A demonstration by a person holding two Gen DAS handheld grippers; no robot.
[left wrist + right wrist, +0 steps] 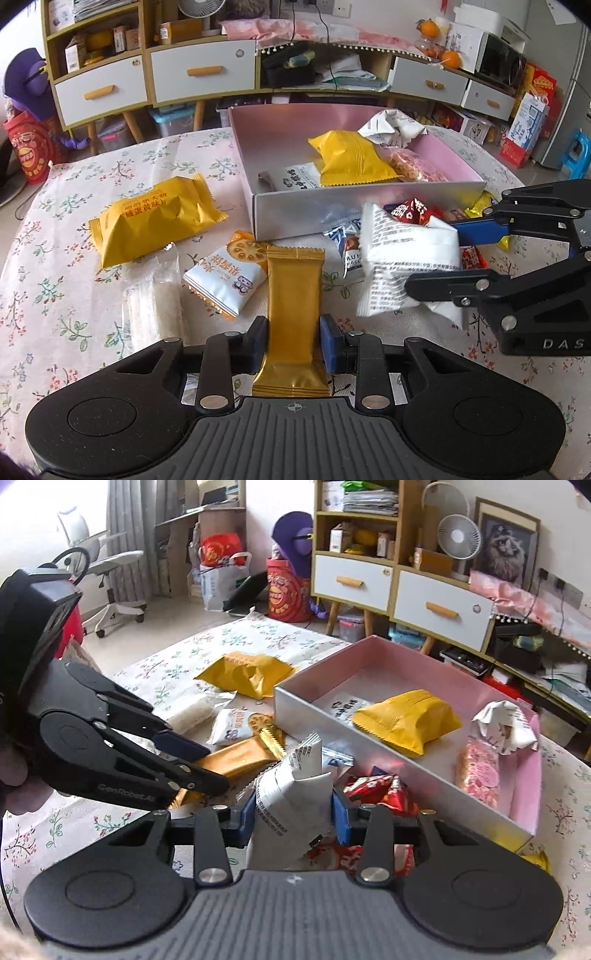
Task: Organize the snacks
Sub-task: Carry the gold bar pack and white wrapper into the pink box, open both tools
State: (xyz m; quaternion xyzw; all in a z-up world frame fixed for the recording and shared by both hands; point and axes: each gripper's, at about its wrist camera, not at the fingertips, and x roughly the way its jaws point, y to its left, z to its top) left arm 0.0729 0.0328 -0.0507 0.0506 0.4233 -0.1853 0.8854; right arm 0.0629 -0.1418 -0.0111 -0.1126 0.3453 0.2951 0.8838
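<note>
We have both jaws clamped on snacks: left gripper (293,345) pinches a gold bar packet (293,314), right gripper (293,821) a white pouch (291,794). Both are low over the bench (55,295), beside the pink box (369,206), likely their destination.

Red packets (384,794) partly hidden behind white pouch (295,794); print unreadable.

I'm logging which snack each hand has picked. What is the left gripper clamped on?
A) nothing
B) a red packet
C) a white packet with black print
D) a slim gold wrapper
D: the left gripper pinches the slim gold wrapper between its pads, while the white packet sits in the right gripper.
</note>
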